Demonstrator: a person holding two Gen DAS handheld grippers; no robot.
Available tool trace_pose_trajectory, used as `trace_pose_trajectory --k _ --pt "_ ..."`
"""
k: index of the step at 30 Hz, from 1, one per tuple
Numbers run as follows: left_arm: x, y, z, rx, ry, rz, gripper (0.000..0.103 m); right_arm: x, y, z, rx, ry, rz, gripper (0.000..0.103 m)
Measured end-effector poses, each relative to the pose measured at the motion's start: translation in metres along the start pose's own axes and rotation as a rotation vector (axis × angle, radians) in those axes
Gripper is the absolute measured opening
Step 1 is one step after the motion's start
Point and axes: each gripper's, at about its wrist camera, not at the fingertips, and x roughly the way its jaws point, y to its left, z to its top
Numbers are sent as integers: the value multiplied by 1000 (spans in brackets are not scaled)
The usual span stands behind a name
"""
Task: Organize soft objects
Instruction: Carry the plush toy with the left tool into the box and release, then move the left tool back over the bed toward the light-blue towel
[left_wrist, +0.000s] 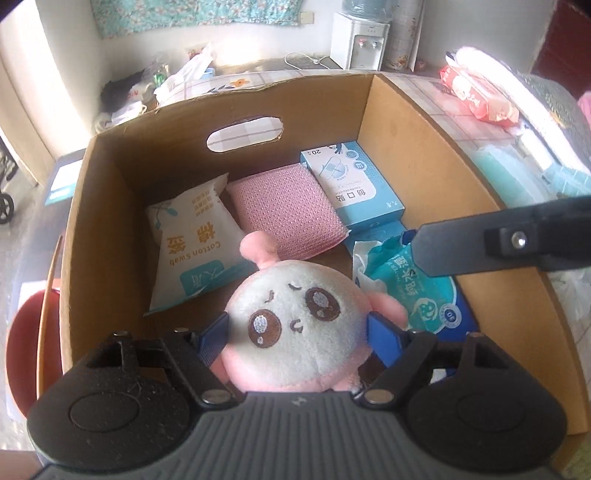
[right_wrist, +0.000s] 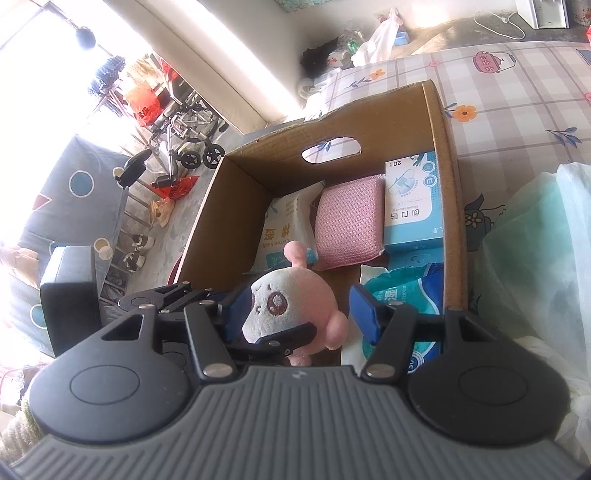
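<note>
Over the box: a pink and white plush toy (left_wrist: 295, 325) is held above the open cardboard box (left_wrist: 406, 122), face up.
Left gripper (left_wrist: 299, 332): its 2 blue pads (left_wrist: 216, 332) are pressed against the toy's sides; the toy is pinched between them.
Right gripper (right_wrist: 299, 314): its jaws are spread, with nothing between the 2 pads; it hangs over the box just beside the toy.
Box floor: a cotton swab pack (left_wrist: 195, 251), a pink sponge (left_wrist: 284, 210), a blue plaster box (left_wrist: 351, 184) and a teal wet wipes pack (left_wrist: 410, 288) are laid side by side.
Table: a checked floral cloth (right_wrist: 517, 110) is spread under the box.
</note>
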Motion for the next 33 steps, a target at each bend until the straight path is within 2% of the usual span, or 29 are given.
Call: trace_pose_trajectory --k 3,11,19,26,33 --pt "9 -6 -1 75 26 16 81 1 -2 -1 5 5 -3 59" --pt "15 -6 -2 108 30 2 84 4 -7 0 12 12 -11 59" --pt "13 6 6 -30 67 -20 87 0 -7 -3 8 3 0 59" --pt "-11 19 8 -181 10 -92 87 -22 -11 -6 -3 -56 19 60" --pt "-42 4 8 -239 -56 -138 87 -64 -24 -20 13 -174 30 60"
